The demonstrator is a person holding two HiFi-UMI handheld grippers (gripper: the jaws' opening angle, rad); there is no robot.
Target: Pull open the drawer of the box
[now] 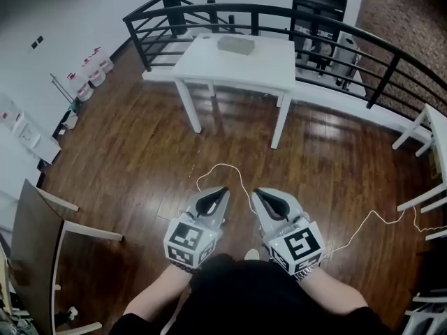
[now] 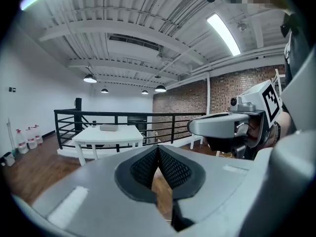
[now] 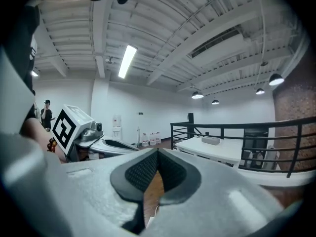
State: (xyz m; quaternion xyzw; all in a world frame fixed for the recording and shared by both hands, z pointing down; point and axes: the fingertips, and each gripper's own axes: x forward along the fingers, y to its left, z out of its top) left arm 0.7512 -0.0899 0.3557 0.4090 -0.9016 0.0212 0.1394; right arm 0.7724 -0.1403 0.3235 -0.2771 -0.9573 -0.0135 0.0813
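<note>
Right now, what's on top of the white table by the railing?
Only a low grey box lies on the white table, near its far edge. Its drawer is too small to make out.

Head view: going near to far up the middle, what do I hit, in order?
Near to far: left gripper and right gripper abreast → cable → table → box on it → railing.

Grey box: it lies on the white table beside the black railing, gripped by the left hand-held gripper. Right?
No. The grey box lies on the white table beside the black railing, but the left hand-held gripper is well short of it, shut on nothing, as the head view shows.
</note>
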